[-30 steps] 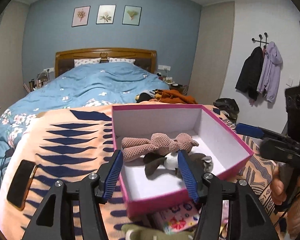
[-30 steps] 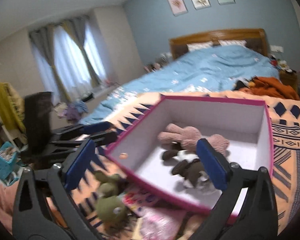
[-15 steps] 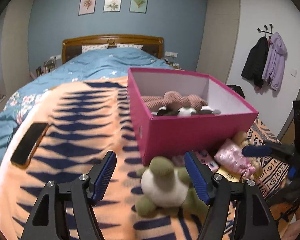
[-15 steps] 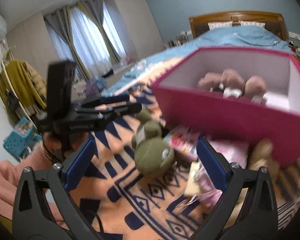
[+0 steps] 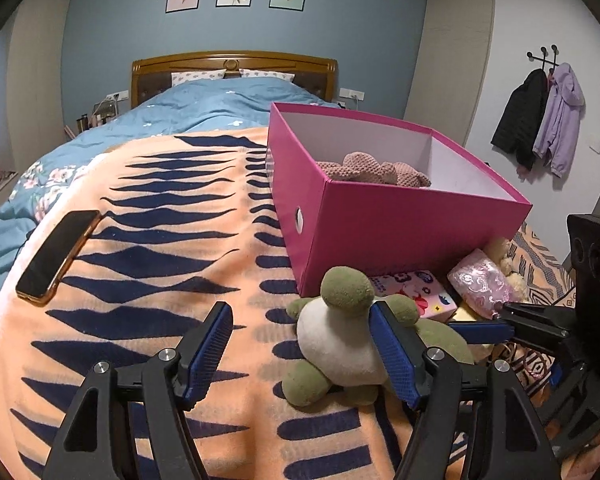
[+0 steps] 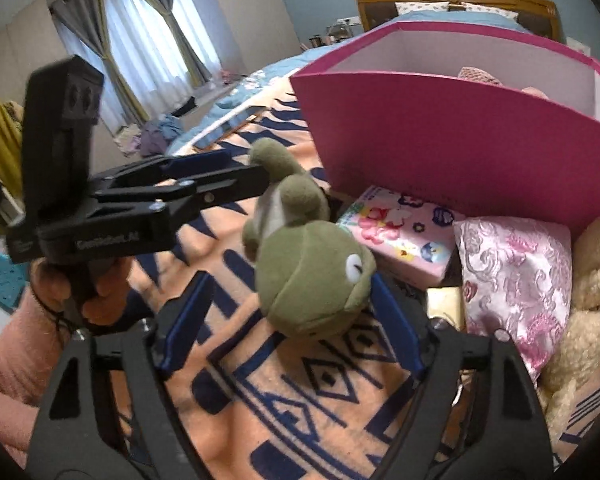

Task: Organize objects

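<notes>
Both hand-held grippers dropped from one pink box (image 5: 400, 220), open around one green frog plush (image 6: 316, 276).

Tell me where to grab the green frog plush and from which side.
Probably the frog plush's round head, from the near, open blanket side. It lies on its side, head toward the right gripper, whose open jaws, just closing, flank it; the pink box blocks the far side.
</notes>
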`<control>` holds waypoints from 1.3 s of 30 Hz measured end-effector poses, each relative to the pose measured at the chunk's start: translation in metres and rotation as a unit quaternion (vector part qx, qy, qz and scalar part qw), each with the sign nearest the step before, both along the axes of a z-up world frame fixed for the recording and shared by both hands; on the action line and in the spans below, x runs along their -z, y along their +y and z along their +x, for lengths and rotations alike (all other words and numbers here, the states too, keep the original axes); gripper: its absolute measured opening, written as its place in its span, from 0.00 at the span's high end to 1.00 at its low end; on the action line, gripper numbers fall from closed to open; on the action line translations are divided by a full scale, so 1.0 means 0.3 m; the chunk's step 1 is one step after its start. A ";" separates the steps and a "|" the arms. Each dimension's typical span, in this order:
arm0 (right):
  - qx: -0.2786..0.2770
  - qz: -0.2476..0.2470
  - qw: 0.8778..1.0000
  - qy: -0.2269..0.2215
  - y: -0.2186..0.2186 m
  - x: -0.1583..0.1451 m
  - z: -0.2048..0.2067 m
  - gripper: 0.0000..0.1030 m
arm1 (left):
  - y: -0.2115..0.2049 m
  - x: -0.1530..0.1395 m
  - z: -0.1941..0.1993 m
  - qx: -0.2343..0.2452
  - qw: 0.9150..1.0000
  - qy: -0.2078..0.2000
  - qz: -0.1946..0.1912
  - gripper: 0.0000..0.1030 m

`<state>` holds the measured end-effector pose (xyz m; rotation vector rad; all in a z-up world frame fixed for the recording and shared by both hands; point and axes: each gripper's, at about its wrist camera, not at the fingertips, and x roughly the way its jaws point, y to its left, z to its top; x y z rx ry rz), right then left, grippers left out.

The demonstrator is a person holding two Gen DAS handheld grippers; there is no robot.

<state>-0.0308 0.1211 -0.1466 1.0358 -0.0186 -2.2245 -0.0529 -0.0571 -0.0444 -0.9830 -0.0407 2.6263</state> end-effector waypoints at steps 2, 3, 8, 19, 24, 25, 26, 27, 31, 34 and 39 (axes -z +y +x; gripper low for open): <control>0.007 0.006 1.000 -0.010 -0.001 0.020 -0.010 0.34 | -0.002 0.007 -0.004 -0.001 1.000 -0.003 0.001 0.30; 0.011 0.008 1.000 -0.015 0.001 0.031 -0.017 0.37 | -0.004 0.011 -0.005 -0.001 1.000 -0.004 0.001 0.30; 0.007 -0.005 1.000 -0.022 0.018 0.032 -0.018 0.42 | -0.005 0.016 -0.002 0.005 1.000 -0.008 0.004 0.31; -0.024 -0.032 0.999 -0.010 0.118 -0.071 0.024 0.44 | 0.014 -0.028 0.043 0.064 0.997 -0.010 0.052 0.41; -0.033 -0.046 0.998 0.002 0.150 -0.122 0.042 0.44 | 0.023 -0.054 0.068 0.085 0.994 -0.007 0.072 0.41; -0.031 -0.048 0.998 0.003 0.155 -0.126 0.042 0.44 | 0.026 -0.056 0.073 0.086 0.994 -0.008 0.072 0.41; -0.029 -0.049 0.998 0.005 0.161 -0.131 0.038 0.44 | 0.032 -0.058 0.079 0.089 0.993 -0.008 0.071 0.41; -0.027 -0.054 0.998 0.005 0.174 -0.137 0.037 0.44 | 0.034 -0.056 0.084 0.091 0.993 -0.008 0.071 0.41; -0.021 -0.064 0.998 0.005 0.223 -0.150 0.030 0.44 | 0.056 -0.048 0.095 0.107 0.991 -0.013 0.075 0.42; -0.013 -0.066 0.998 0.008 0.254 -0.169 0.020 0.44 | 0.085 -0.043 0.096 0.118 0.991 -0.014 0.068 0.42; -0.012 -0.070 0.998 0.002 0.286 -0.174 0.010 0.44 | 0.120 -0.034 0.074 0.131 0.988 -0.022 0.072 0.47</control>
